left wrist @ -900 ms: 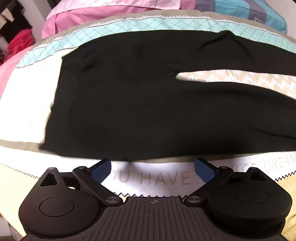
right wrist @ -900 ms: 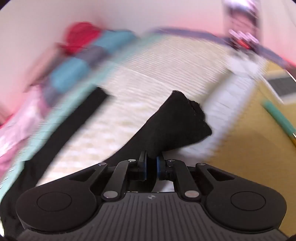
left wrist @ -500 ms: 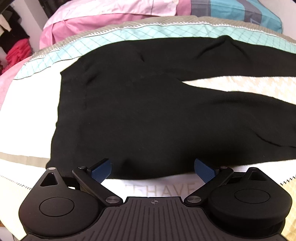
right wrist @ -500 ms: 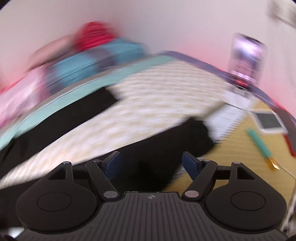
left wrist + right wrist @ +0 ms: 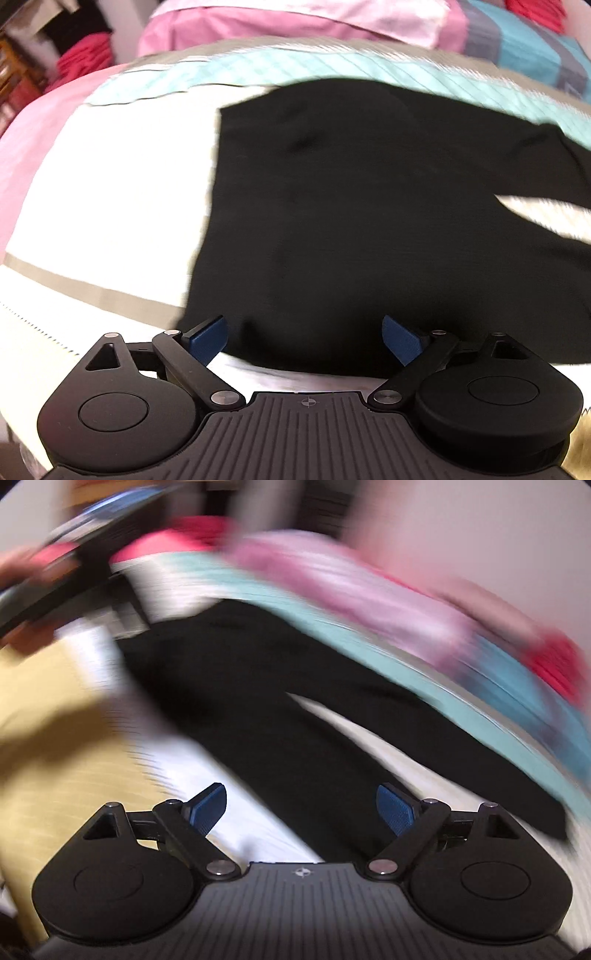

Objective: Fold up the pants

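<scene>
we see a big bed [image 5: 92,206] with a soft cover in white, teal and yellow. pink pillows [image 5: 258,26] sit at the far side of it.

the black pants [image 5: 369,221] lie flat on the bed. the wide top part is near our left hand. the two legs run off toward our right hand, and a thin strip of white cover shows between them. so the legs are apart, not one on top of the other. we see no fold in them.

our left tongs [image 5: 304,338] point down at the near edge of the pants. they are wide open and hold nothing. the cloth sits just in front of the blue pads [image 5: 207,338].

our right tongs [image 5: 303,808] are over the near leg. they are wide open too and hold nothing. this view is very blurry.

we think the folding has not really begun. we have to grab the pants, put one leg over the other, and then fold them short.
</scene>
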Action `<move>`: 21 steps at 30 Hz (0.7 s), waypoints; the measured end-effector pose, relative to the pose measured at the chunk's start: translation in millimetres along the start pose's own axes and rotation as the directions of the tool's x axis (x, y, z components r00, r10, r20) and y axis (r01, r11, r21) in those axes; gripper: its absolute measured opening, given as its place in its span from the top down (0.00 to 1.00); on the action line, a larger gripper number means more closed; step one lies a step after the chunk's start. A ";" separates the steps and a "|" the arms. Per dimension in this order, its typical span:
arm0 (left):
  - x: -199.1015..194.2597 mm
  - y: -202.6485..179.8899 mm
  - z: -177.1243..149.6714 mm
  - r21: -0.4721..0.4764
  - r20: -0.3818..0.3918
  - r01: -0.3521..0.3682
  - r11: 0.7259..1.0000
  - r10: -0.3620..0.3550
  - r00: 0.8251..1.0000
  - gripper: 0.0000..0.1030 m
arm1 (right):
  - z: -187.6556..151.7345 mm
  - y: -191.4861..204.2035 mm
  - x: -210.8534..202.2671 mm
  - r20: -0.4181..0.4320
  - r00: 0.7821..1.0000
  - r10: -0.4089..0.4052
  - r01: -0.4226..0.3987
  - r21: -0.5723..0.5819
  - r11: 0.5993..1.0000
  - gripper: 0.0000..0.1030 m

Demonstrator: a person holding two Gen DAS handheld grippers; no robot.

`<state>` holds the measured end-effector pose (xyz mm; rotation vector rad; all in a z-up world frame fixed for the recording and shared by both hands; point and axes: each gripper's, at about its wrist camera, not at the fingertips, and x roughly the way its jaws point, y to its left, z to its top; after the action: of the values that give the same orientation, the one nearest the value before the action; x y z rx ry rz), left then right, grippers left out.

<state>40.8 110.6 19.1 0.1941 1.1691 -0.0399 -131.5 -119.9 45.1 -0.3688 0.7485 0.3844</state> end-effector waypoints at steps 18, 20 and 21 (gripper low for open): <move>-51.4 125.7 -33.7 -0.261 0.011 -0.059 0.963 0.064 0.998 0.00 | 123.8 157.9 125.1 0.070 0.958 0.278 -0.273 -0.073 0.959 0.86; -60.6 132.0 -34.3 -0.286 0.034 -0.049 0.957 0.061 0.998 0.00 | 129.2 177.0 109.2 0.075 0.927 0.368 -0.364 -0.056 0.930 0.86; -65.4 132.7 -33.5 -0.293 0.043 -0.058 0.954 0.074 0.996 0.00 | 128.7 191.7 104.8 0.081 0.919 0.387 -0.380 -0.089 0.921 0.86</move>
<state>2.2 242.2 83.8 -0.0292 1.1004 0.1848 -74.8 126.2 21.8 -0.2665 0.7122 0.7967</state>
